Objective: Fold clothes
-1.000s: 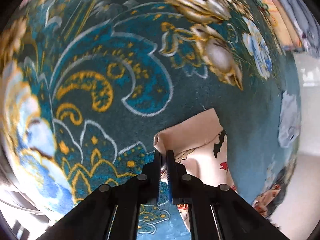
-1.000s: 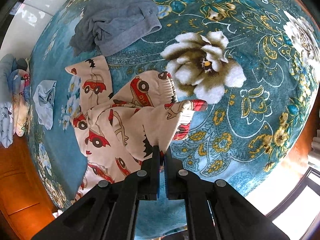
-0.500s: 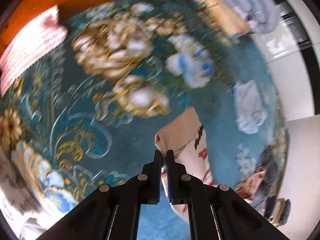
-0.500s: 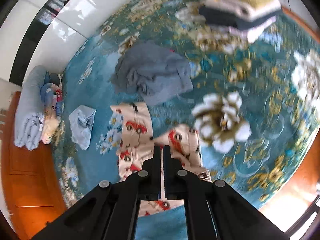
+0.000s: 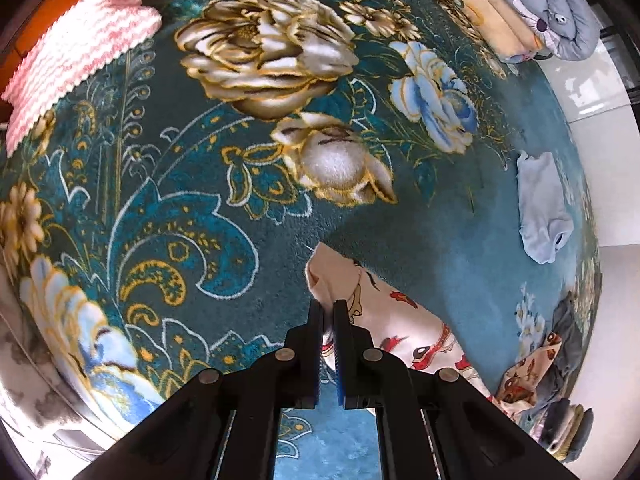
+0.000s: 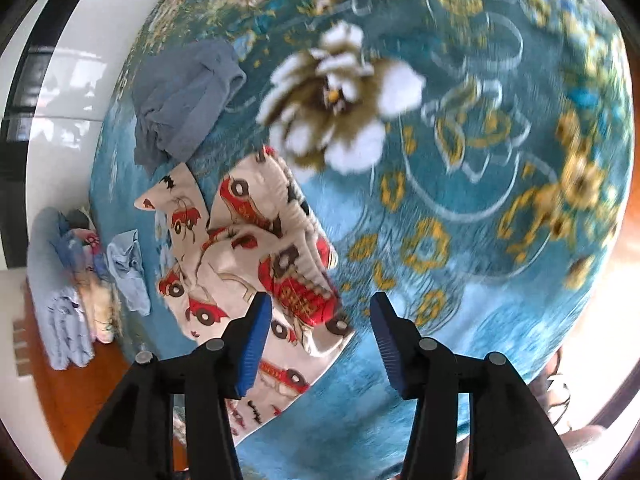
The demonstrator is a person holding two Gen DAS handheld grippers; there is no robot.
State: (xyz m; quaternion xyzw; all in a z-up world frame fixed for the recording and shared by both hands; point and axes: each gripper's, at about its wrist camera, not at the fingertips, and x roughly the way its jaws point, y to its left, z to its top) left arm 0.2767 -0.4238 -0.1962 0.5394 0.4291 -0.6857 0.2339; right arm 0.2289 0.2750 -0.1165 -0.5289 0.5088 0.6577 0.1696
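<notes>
Now, left tool pinched tight on a folded corner of the cream cotton garment printed with red cartoon cars, low centre of the left wrist view, cloth trailing off toward the lower right. Beneath it, a teal plush blanket with big gold and white flowers. Upper left, a pink-and-white zigzag knitted cloth; upper right, a rolled bundle of pale grey and peach bedding; right of centre, a small light-blue crumpled garment, well apart from the held cloth.

Over on the right wrist view, right tool spread wide, blue ribbed pads apart, nothing between them. Same car-print garment lying rumpled on the blanket, centre-left of the frame, partly behind the left-hand finger. Above it, upper left, a heap of grey-blue knit clothing, near the garment's top corner. Far left edge, the bedding bundle with the light-blue garment just beside it. Right half of this frame motion-blurred.
</notes>
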